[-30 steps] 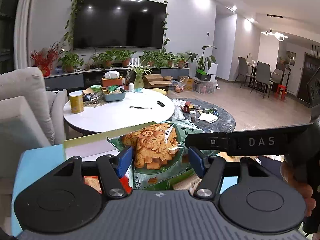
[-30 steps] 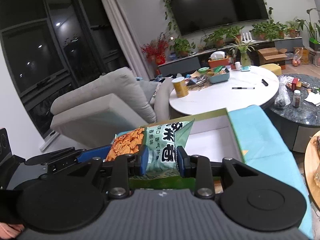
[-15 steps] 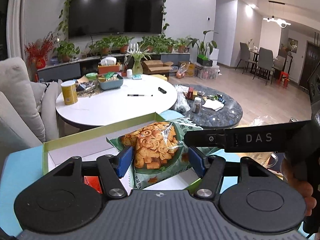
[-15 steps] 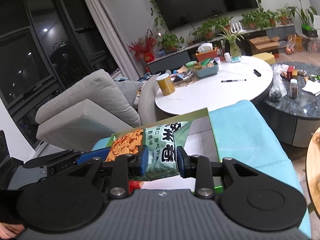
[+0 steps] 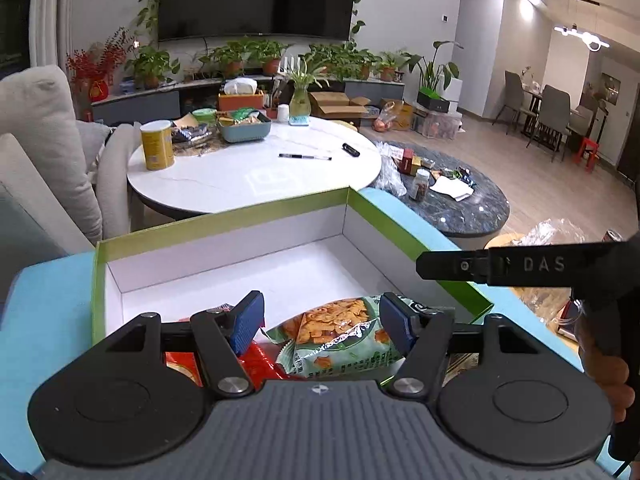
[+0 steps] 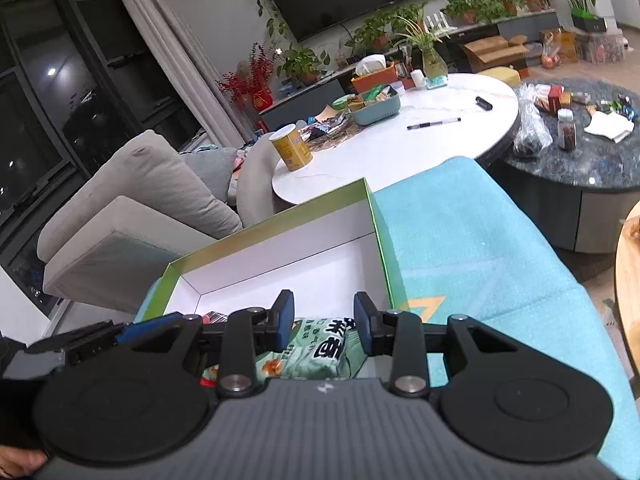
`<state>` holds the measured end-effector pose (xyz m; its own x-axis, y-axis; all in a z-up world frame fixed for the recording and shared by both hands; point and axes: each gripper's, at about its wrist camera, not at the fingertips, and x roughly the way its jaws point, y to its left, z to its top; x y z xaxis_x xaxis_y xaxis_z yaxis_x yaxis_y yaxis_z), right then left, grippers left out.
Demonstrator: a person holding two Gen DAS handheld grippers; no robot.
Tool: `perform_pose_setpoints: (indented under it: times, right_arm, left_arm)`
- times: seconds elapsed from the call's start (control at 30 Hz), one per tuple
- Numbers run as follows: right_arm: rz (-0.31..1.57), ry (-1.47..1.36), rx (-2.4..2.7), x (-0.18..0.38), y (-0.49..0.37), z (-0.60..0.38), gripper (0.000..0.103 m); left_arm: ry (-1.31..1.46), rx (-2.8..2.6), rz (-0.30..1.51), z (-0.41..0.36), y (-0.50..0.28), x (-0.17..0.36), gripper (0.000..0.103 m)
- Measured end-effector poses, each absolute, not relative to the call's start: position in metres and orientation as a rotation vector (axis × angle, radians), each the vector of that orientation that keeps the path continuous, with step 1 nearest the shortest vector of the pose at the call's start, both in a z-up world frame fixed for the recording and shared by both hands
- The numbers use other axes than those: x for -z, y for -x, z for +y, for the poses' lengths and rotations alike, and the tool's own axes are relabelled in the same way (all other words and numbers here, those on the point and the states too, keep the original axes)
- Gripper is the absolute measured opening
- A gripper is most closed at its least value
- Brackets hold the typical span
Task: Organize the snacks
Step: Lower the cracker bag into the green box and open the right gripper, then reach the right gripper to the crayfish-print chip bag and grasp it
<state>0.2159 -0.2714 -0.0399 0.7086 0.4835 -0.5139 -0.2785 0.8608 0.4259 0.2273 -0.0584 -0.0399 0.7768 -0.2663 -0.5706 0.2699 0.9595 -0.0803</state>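
Observation:
A green snack bag (image 5: 340, 340) printed with orange crackers lies low in the near end of a white box with a green rim (image 5: 224, 220). It rests beside a red packet (image 5: 256, 356). My left gripper (image 5: 322, 318) straddles the bag. Its jaws are opening, and a gap shows between the left pad and the bag. In the right wrist view the bag (image 6: 324, 348) fills the space between the pads of my right gripper (image 6: 324, 322), which is shut on its end. One finger (image 5: 452, 268) of the right gripper reaches in from the right.
The box (image 6: 280, 220) sits on a turquoise foam mat (image 6: 460, 240). Behind it stand a white round table (image 5: 240, 176) with a yellow can (image 5: 157, 144), a dark marble table (image 5: 460, 208) and a grey sofa (image 5: 40, 140). A hand (image 5: 604, 364) holds the right gripper.
Both grippers sank with the bag from above the box down into it. The left jaws widened and came off the bag, which now lies low and flatter.

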Motion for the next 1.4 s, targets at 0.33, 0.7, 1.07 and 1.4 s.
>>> perform_pose_setpoints:
  times: [0.33,0.7,1.07,1.4]
  right_arm:
    - [0.599,-0.282,-0.467,0.009,-0.18,-0.269,0.077]
    - [0.565,-0.216,-0.524,-0.011,-0.124,-0.257,0.077]
    - [0.587,-0.194,-0.604,-0.008,-0.092,-0.223,0.077]
    - [0.62,-0.142,-0.63,-0.004,-0.082,-0.191,0.077]
  left_arm:
    - [-0.002,0.273,0.551,-0.05,-0.192,0.011,0.066]
    - [0.03,0.182,0.491,0.001,-0.113,-0.012,0.068]
    - [0.083,-0.009,0.531,0.079,-0.052,0.003,0.07]
    - [0.153,-0.073,0.603,0.114,-0.045,0.043,0.07]
